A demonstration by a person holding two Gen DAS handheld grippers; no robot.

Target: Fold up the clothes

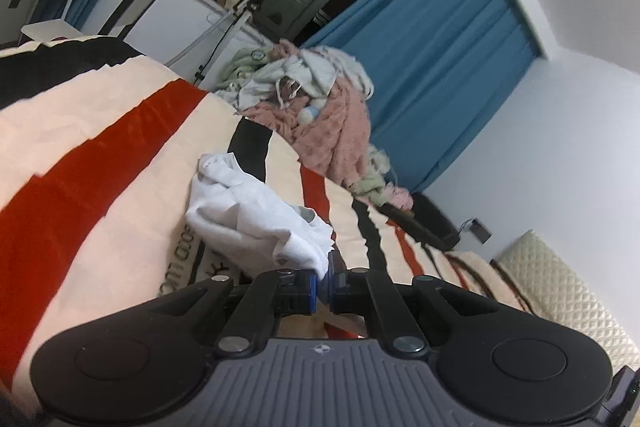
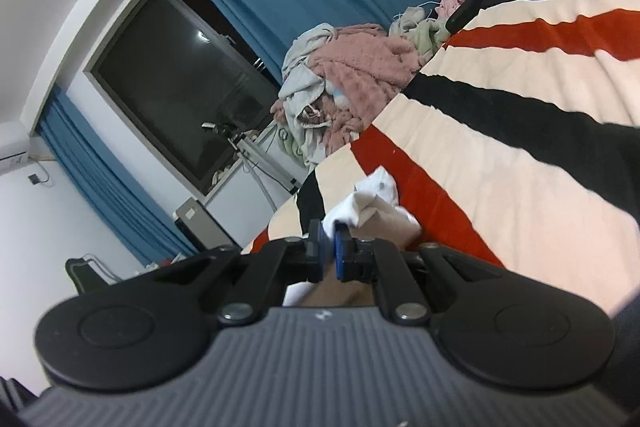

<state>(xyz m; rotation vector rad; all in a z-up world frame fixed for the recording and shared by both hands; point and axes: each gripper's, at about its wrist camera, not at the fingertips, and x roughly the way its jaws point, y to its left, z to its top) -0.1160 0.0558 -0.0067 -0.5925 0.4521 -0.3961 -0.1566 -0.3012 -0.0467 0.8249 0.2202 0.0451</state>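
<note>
A crumpled white garment [image 1: 256,211] lies on the striped bedspread [image 1: 100,147]. My left gripper [image 1: 323,281] is shut on one end of it, the cloth pinched between the blue pads. In the right wrist view the same white garment [image 2: 372,207] bunches just ahead of my right gripper [image 2: 329,247], which is shut on another edge of it. Both grippers hold it low over the bed.
A heap of pink, green and grey clothes [image 1: 320,99] sits at the bed's far edge, also in the right wrist view [image 2: 352,75]. Blue curtains [image 1: 432,67] and a dark window [image 2: 176,95] stand behind. A white desk [image 1: 180,11] and a tripod [image 1: 240,15] stand beside the bed.
</note>
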